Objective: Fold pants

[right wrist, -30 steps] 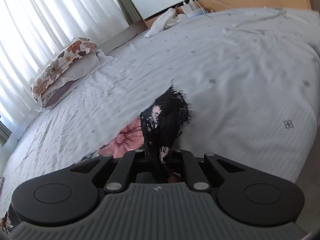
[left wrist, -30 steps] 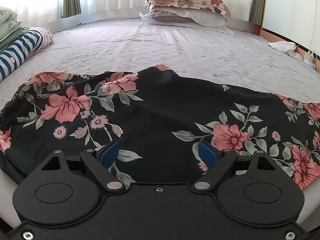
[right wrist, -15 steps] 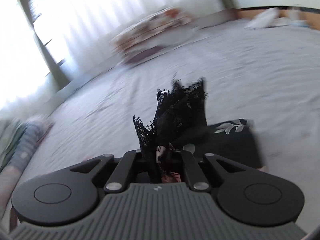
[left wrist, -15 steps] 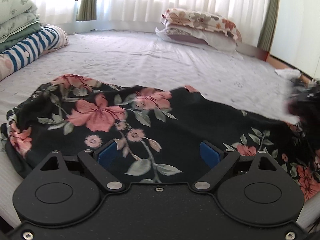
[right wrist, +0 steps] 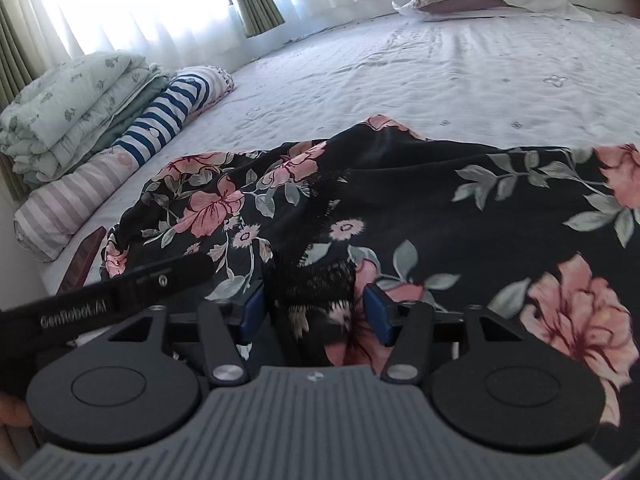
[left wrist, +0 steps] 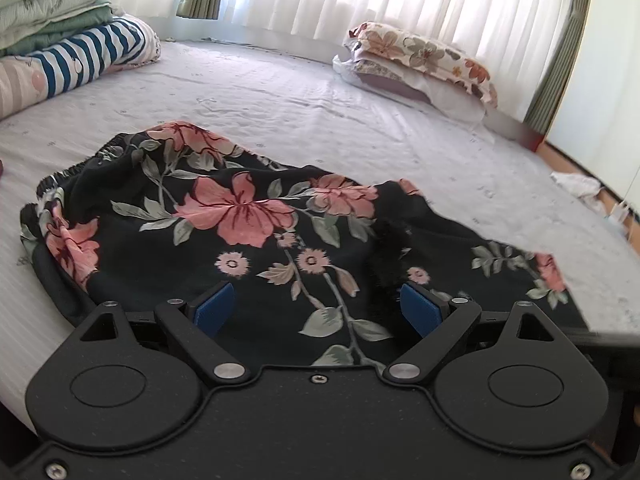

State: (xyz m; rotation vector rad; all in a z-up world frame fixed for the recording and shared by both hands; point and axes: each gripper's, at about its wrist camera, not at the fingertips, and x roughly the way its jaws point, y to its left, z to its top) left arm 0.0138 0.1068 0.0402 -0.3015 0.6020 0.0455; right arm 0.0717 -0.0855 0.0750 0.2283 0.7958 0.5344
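Now right gripper (right wrist: 312, 312) jaws opening, lace hem (right wrist: 320, 280) loose between; pants (left wrist: 240, 232) run crosswise ahead; left gripper (left wrist: 316, 308) wide, empty.

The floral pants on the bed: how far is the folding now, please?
Done: the floral pants look doubled over once, with the lace hem lying on top of the fabric. In hand: the right gripper is opening around that hem, letting it go; the left gripper stands open over the cloth. Left: the pants look wide and rumpled, so further folding probably remains.
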